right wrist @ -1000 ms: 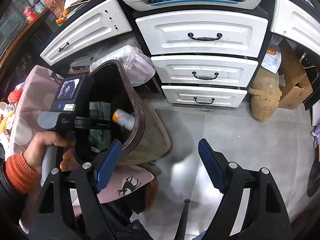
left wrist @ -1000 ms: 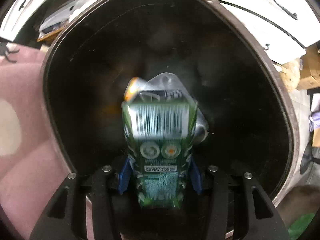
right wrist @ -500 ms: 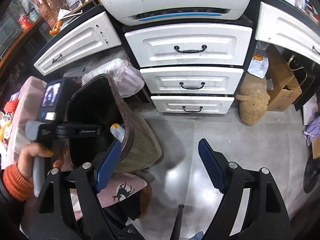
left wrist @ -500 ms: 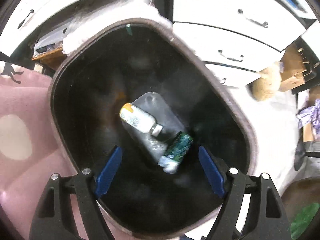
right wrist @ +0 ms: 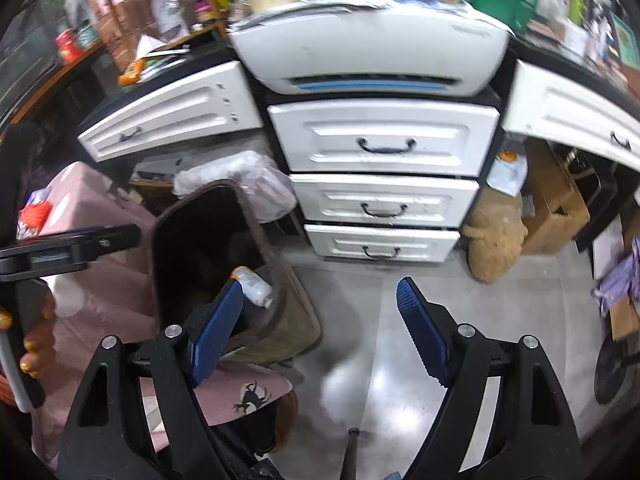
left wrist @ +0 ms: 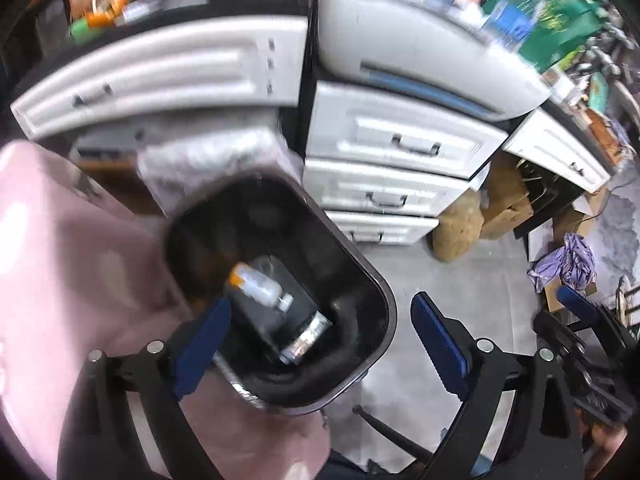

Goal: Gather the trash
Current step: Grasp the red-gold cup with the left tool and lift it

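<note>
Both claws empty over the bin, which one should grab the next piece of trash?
Either, marginally right: left claw, jaws opening with nothing between them, hangs over the bin; right claw is open over bare floor. No loose trash visible.

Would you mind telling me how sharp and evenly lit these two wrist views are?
Left wrist view: motion blur smears the drawers and shelf clutter; the bin interior is dark, its bottle soft. Right wrist view: milder blur up top, glare on the floor, claw crisp. Both bend straight edges, fisheye-style.
</note>
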`<control>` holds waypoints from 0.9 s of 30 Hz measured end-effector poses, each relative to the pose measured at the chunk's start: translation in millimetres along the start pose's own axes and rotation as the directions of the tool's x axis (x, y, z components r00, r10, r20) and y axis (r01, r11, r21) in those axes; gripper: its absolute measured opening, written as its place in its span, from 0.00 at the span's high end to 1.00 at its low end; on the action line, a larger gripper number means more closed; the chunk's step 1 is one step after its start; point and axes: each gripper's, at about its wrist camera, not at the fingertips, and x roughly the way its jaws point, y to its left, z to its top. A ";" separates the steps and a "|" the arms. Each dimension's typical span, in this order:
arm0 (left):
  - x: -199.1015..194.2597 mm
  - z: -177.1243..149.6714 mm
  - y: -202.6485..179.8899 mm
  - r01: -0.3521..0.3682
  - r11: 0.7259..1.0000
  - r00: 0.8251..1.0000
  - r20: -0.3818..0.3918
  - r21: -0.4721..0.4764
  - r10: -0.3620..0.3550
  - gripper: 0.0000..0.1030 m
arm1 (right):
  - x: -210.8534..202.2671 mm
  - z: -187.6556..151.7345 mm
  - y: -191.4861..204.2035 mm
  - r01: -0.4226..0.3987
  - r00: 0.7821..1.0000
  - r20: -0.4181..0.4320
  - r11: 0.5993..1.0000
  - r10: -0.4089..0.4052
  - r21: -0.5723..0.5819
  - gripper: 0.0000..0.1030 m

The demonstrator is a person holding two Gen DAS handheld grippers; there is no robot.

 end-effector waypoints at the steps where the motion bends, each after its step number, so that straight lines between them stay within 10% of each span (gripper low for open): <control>1: -12.9 -4.4 3.3 -0.010 1.000 0.999 0.031 0.016 0.010 0.12 | -1.6 1.2 5.2 -0.010 1.000 0.004 1.000 0.010 -0.011 0.22; 11: -98.8 -71.8 99.5 0.040 0.997 0.965 0.263 -0.067 -0.021 0.10 | -8.5 1.7 105.0 -0.189 0.982 -0.017 0.957 0.190 -0.221 0.20; 27: -208.4 -124.0 232.5 -0.338 0.941 0.882 0.346 -0.010 0.321 0.10 | -19.5 -26.4 249.7 -0.377 0.920 -0.107 0.781 0.377 -0.497 0.19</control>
